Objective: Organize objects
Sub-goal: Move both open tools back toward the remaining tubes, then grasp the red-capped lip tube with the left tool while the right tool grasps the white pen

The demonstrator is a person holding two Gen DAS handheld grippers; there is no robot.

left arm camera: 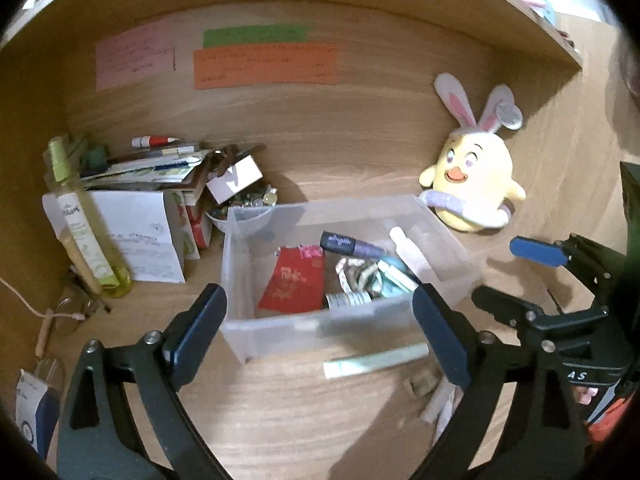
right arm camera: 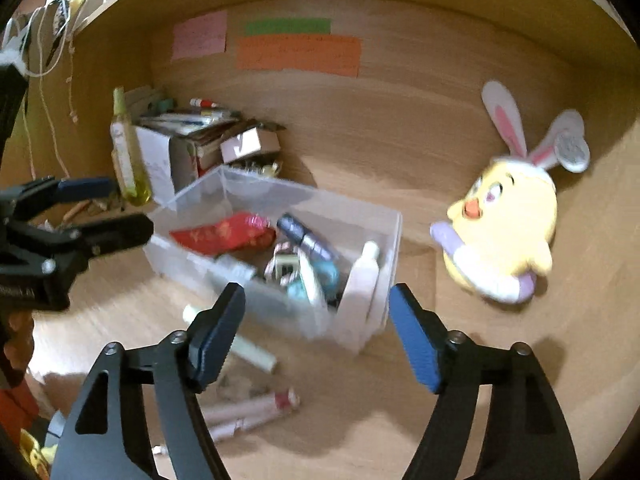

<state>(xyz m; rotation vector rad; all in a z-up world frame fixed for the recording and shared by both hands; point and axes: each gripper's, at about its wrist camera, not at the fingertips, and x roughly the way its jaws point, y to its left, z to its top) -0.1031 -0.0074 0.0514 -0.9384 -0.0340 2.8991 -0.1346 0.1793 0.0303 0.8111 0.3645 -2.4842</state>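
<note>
A clear plastic bin (left arm camera: 280, 328) (right arm camera: 360, 332) sits on the wooden desk, holding a red packet (left arm camera: 294, 284) (right arm camera: 224, 234), a purple tube (left arm camera: 352, 245) (right arm camera: 306, 238), a white bottle (right arm camera: 366, 276) and several small items. My left gripper (left arm camera: 320, 328) is open and empty just in front of the bin. My right gripper (right arm camera: 316, 332) is open and empty near the bin's right front corner; it also shows in the left wrist view (left arm camera: 520, 276). A pale green tube (left arm camera: 374, 362) (right arm camera: 248, 348) and pink-capped tubes (right arm camera: 248, 410) lie on the desk in front of the bin.
A yellow chick plush with bunny ears (left arm camera: 472, 184) (right arm camera: 508, 236) stands right of the bin. At the left are a yellow-green bottle (left arm camera: 84, 240) (right arm camera: 126, 160), stacked boxes and papers (left arm camera: 148, 216), and a bowl of small items (left arm camera: 244, 204). Coloured notes (left arm camera: 264, 64) hang on the back wall.
</note>
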